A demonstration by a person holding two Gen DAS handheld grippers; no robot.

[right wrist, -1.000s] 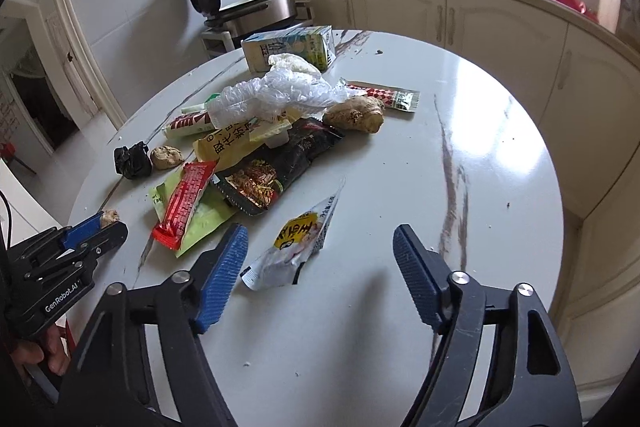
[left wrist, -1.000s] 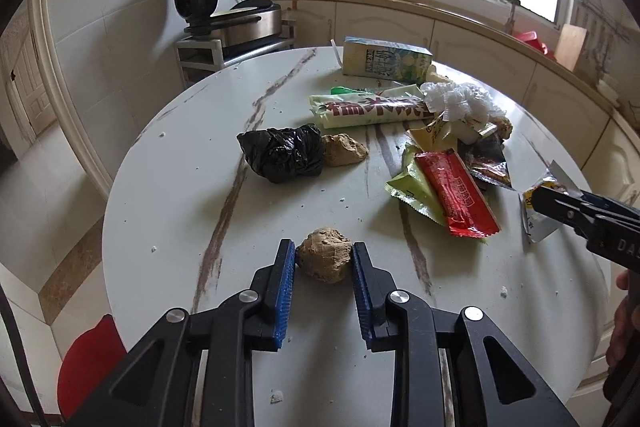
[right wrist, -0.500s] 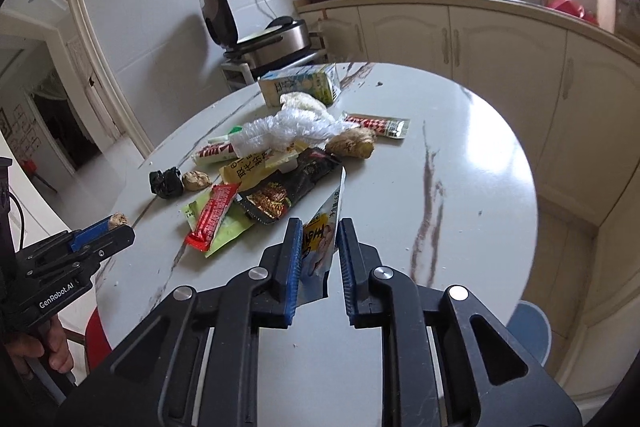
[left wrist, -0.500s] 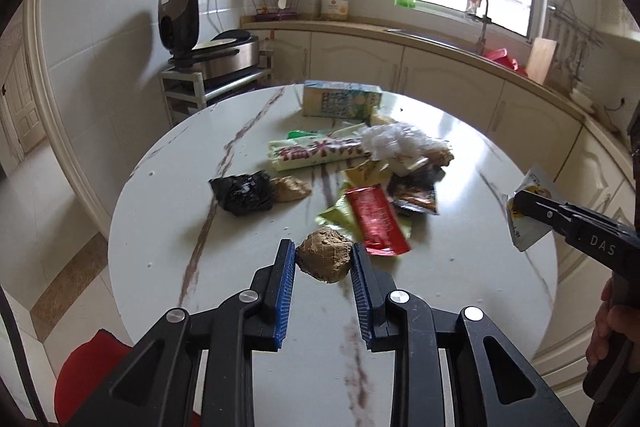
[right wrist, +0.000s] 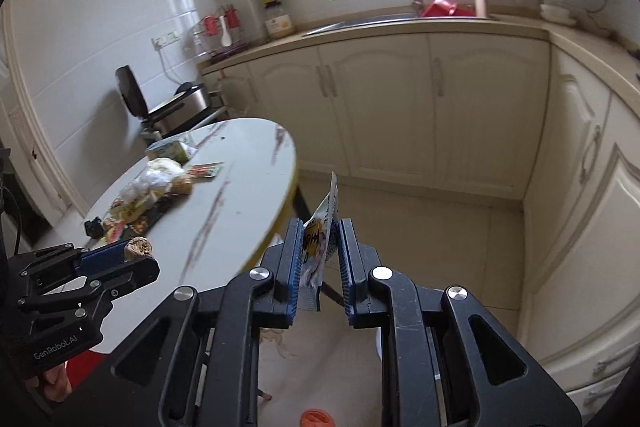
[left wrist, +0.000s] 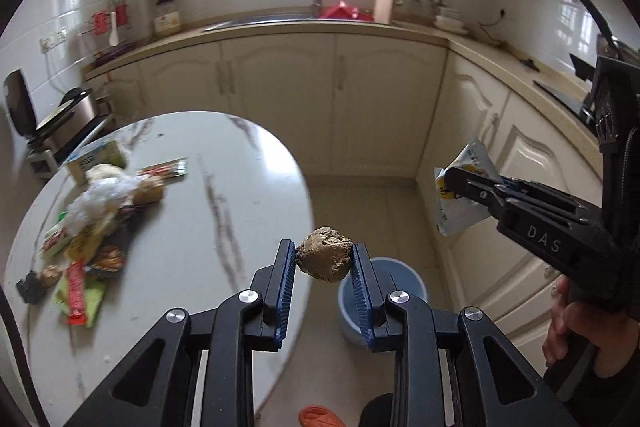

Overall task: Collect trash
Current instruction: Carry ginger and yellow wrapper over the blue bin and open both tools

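While left gripper [left wrist: 324, 259] clamps brown lump [left wrist: 325, 253], right gripper [right wrist: 319, 239] pinches wrapper [right wrist: 320, 243]; bin [left wrist: 404, 279], perhaps, left view only.

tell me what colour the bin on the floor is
Light blue; the bin shows best in the left wrist view.

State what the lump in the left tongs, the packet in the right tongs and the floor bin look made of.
Brown lump: matte and rough, like crumpled paper or dried dough; the look leaves it open.
Snack packet: thin glossy printed film, creased and flat.
Blue bin: smooth moulded plastic, apparently, with an even pale sheen.
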